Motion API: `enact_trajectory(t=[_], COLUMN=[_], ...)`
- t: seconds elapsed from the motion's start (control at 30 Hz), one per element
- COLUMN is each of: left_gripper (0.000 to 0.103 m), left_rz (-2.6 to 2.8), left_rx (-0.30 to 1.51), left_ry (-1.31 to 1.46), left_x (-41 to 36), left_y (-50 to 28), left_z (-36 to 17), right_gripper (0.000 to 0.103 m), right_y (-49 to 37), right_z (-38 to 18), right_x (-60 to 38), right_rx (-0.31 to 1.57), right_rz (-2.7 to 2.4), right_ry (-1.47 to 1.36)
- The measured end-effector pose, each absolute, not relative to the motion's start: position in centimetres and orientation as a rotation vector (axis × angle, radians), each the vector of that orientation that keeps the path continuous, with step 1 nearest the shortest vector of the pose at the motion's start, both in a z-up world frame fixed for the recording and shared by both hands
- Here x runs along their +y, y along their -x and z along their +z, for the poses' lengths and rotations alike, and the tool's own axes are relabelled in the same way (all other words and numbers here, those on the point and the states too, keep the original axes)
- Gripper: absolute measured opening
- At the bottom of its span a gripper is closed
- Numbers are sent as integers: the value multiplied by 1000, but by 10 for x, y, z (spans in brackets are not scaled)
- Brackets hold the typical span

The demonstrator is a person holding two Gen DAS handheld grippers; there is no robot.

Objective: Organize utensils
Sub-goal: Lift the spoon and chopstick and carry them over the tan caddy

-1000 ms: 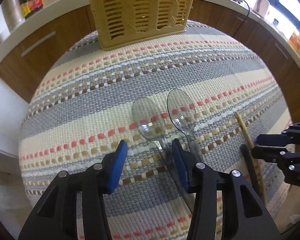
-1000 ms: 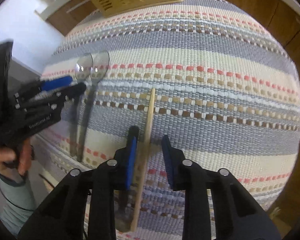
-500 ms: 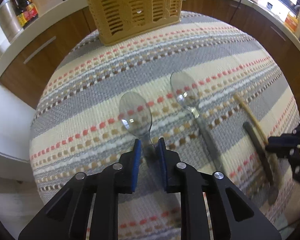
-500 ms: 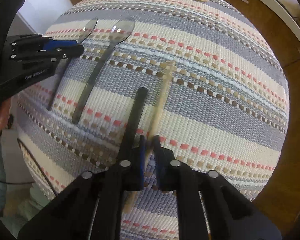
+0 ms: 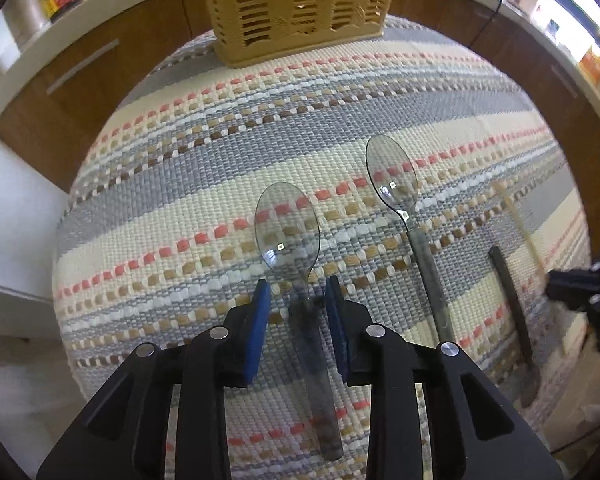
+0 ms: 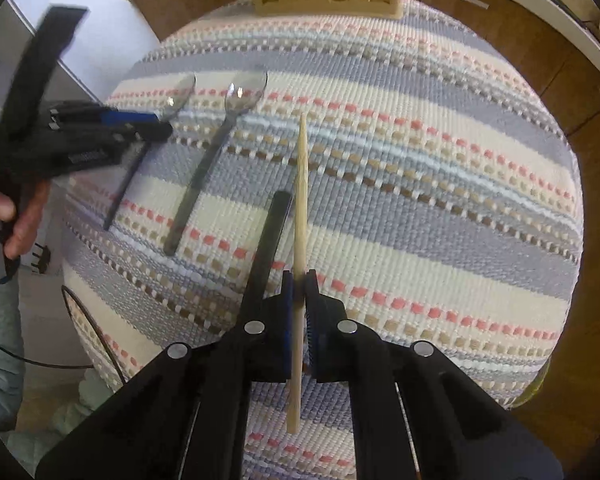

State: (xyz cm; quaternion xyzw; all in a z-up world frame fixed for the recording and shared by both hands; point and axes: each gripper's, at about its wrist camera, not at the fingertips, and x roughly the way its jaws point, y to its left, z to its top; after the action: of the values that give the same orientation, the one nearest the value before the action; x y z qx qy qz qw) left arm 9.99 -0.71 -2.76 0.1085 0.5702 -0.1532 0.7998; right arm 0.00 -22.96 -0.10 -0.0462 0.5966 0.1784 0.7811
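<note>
Two clear plastic spoons lie on the striped woven mat (image 5: 204, 208). My left gripper (image 5: 298, 300) is open, its blue pads either side of the left spoon (image 5: 290, 232), which rests on the mat. The second spoon (image 5: 396, 192) lies to its right. My right gripper (image 6: 299, 300) is shut on a light wooden chopstick (image 6: 302, 184), held pointing forward. A dark chopstick (image 6: 270, 232) lies on the mat just left of it. The tan slotted utensil basket (image 5: 300, 4) stands at the far edge of the mat.
The mat (image 6: 420, 184) covers a small table, with wooden cabinets (image 5: 100, 80) and a white counter behind. The person's hand (image 6: 16, 216) holds the left gripper at the left. A black cable hangs near the table's front left.
My left gripper shifted onto the left spoon, closed around its neck, then opened again with the spoon on the mat. My right gripper closed on the wooden chopstick and lifted it.
</note>
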Motion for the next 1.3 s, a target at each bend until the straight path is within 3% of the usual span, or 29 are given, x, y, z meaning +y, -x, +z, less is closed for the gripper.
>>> enact_trajectory(t=[0.07,0.1,0.23,0.5,0.77,1.03,1.3], left_gripper=[11,10,10,10,10,10,10], left_rz=[-305,-306,-310,-310,-329,-344,-283], left_rx=[1207,1201,1080,654,331,128,104], left_ry=[-273,-264,-166,-30,59,146,159], left_x=[-14,-16,-17,-7,-15,-25,-25], left_y=[-98,-98,-94,-77,-97,-136,-188], left_z=[-26,-25,2,129,214,214,177], right_gripper=[5,5,5,4,5,4,5], right_y=[-6,-7,-17,-46,-71,-149,-239], right_z=[11,17,56,147,211,220,171], right_x=[-231,-233,-241,-233,-228,-234,-241], right_rx=[1257,1235,1104,754,336,207,250], right_rz=[387,388,410,430,455,413,358], right_ry=[93,92,60,-7,-44,-121,-131])
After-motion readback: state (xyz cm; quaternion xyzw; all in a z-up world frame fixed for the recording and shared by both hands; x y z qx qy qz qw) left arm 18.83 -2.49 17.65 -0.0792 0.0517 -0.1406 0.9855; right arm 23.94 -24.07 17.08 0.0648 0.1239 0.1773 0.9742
